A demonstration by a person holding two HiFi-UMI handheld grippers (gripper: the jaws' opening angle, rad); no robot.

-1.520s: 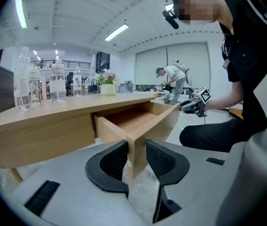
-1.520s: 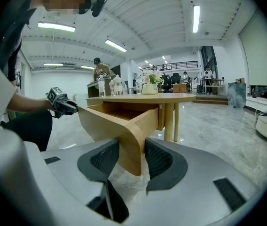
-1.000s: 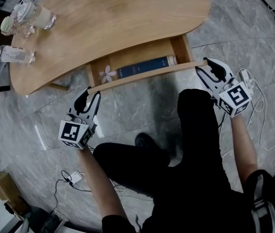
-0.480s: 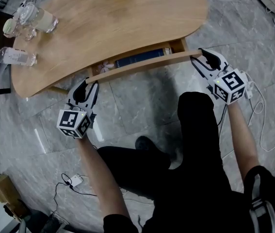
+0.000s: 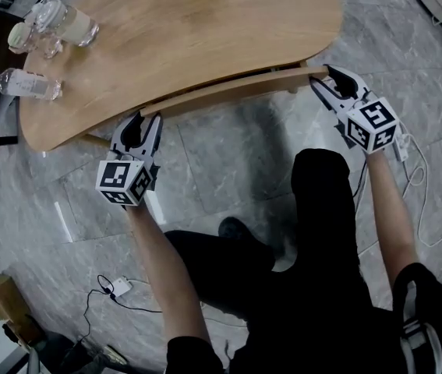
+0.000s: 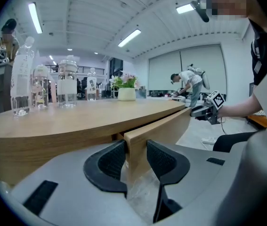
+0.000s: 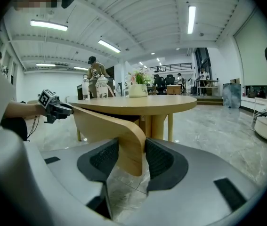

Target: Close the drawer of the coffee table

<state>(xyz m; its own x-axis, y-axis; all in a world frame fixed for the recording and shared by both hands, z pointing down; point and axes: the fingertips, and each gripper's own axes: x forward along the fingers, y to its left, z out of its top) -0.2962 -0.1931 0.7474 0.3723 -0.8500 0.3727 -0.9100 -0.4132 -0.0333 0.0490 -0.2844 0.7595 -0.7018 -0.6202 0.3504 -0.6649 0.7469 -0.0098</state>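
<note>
The wooden coffee table (image 5: pixel 189 29) fills the top of the head view. Its curved drawer front (image 5: pixel 228 90) lies almost flush under the tabletop edge, with only a thin dark gap showing. My left gripper (image 5: pixel 141 121) is shut on the left end of the drawer front (image 6: pixel 161 126), the panel sitting between both pads (image 6: pixel 135 157). At the other end my right gripper (image 5: pixel 328 76) is shut on the rounded right end of the drawer front (image 7: pixel 109 126), pads on either side (image 7: pixel 132 157). The drawer's inside is hidden.
A plastic water bottle (image 5: pixel 26 86) and glass jars (image 5: pixel 65 23) stand on the table's far left. A flower pot (image 6: pixel 126 92) sits at the back. The person's black-clad legs (image 5: pixel 322 209) are below the table. Cables (image 5: pixel 115 287) and a power strip (image 5: pixel 401 148) lie on the marble floor.
The drawer has slid in under the tabletop, hiding the blue book and flower inside. Both grippers moved toward the table with the drawer front between their jaws.
</note>
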